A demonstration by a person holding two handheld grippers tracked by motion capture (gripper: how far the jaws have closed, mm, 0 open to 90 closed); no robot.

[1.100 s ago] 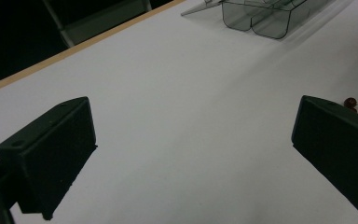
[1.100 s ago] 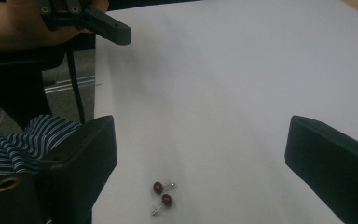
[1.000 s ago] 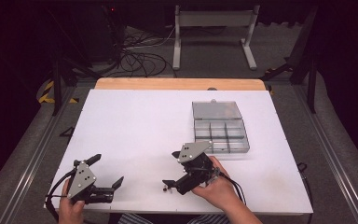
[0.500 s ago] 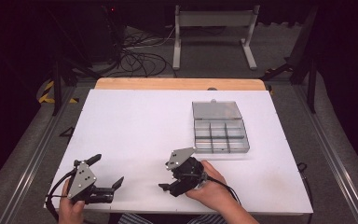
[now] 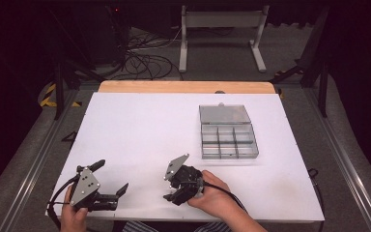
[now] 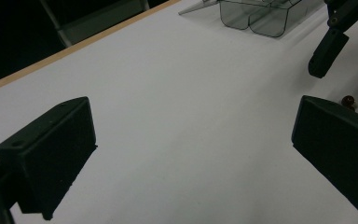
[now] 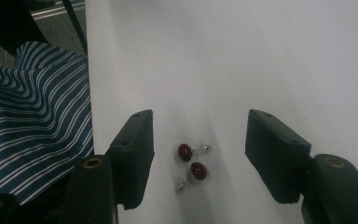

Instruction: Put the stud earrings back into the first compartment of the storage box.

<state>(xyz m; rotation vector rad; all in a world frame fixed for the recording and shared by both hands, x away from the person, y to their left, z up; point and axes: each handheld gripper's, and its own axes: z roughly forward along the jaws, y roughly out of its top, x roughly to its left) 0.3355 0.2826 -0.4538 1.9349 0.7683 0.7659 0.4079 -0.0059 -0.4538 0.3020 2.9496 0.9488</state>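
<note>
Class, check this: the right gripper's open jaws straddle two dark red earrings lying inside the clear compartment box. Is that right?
Not quite. The two dark red earrings lie on the bare white table, not in the clear compartment box, as the right gripper view shows. The right gripper does straddle them, open.

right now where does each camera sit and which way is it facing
High view: above the person's side, looking forward and down on the white table; both hands, left tongs, right tongs.
Left gripper view: rides the left tongs, looking across the table to the clear box.
Right gripper view: rides the right tongs, looking down at two red earrings.
Shared: both gripper views show the earrings.
</note>
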